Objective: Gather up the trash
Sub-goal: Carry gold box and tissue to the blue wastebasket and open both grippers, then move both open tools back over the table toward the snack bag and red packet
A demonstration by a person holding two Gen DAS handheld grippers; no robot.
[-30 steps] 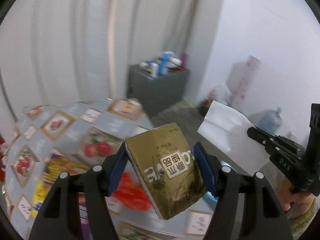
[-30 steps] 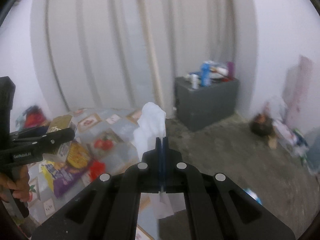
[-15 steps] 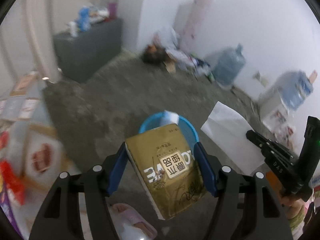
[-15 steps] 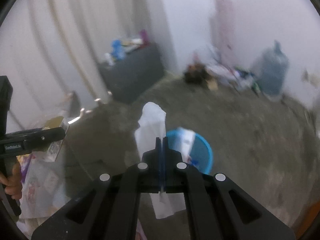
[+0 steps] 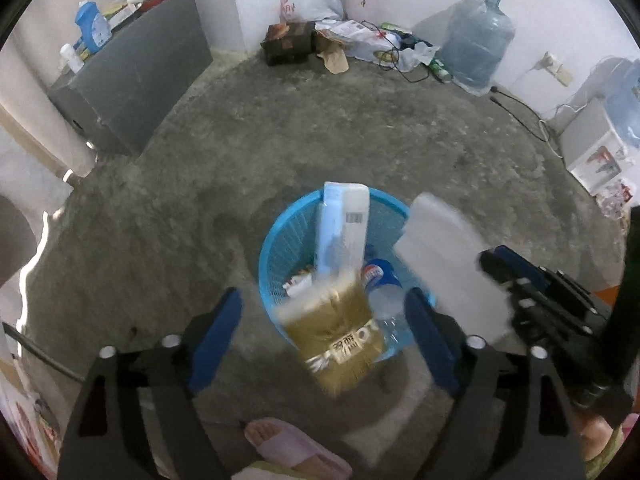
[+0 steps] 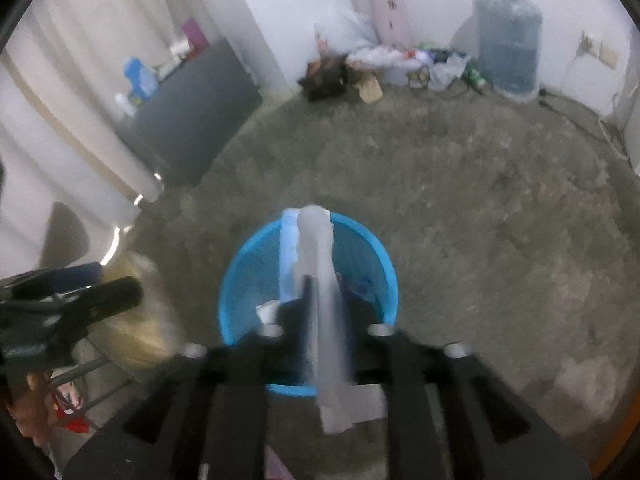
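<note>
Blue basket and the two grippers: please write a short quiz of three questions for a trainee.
1. True or false: the left gripper pads press the gold box.
2. What sheet hangs between the right gripper jaws?
3. The blue basket stands on: A) table B) floor C) cabinet

Key
1. False; the opening jaws stand clear of it.
2. White tissue, jaws opening.
3. B

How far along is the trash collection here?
Done: the blue basket already holds a white-and-blue carton and a bottle. In hand: the left gripper, opening, drops the gold box; the right gripper, opening, frees the white tissue. What remains elsewhere is not in view.
</note>
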